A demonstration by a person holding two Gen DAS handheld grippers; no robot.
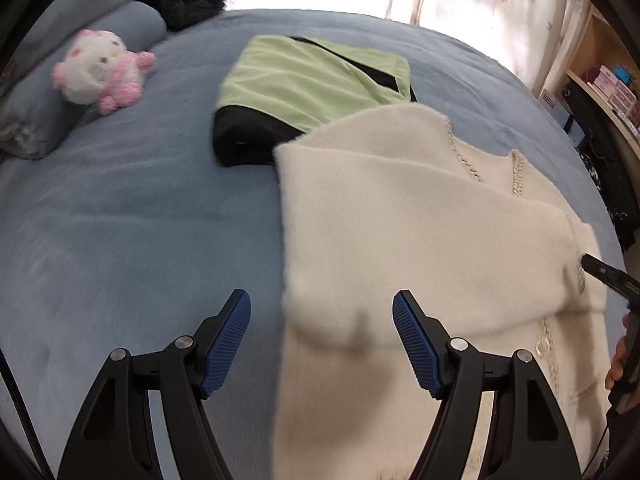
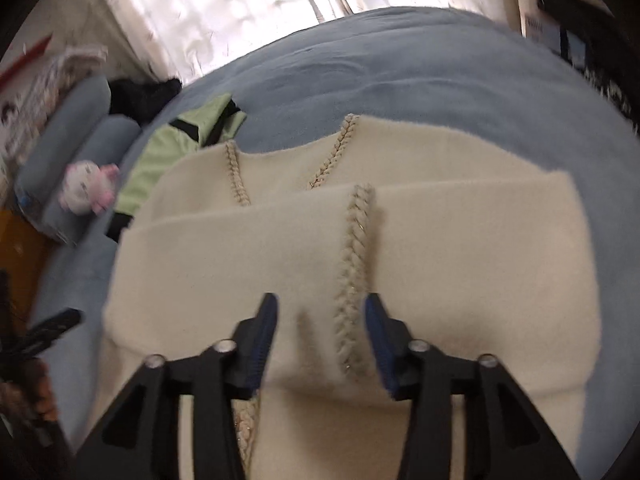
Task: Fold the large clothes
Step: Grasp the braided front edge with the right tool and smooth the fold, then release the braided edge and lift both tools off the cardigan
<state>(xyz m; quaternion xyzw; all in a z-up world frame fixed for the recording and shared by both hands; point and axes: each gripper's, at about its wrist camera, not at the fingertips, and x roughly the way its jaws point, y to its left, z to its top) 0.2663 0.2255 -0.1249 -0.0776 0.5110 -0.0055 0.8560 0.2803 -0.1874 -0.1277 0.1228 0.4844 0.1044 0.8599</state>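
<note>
One cream cardigan [image 1: 420, 216] lies on one blue bed [image 1: 120, 220], beside one folded green-and-black garment [image 1: 304, 80]. At the head of the bed there are two blue pillows [image 1: 132, 28], one pink-and-white plush toy [image 1: 100, 68] and one black fuzzy item [image 1: 176, 0]. Two sets of tongs show, the left [image 1: 322, 340] and the right [image 2: 320, 340].

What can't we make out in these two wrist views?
- Cream sweater, left wrist: near hem hidden by gripper fingers and bottom edge.
- Right gripper, left wrist: cut off by right edge.
- Black garment, right wrist: blurred, type unclear.
- Shelf items, left wrist: too small.
</note>
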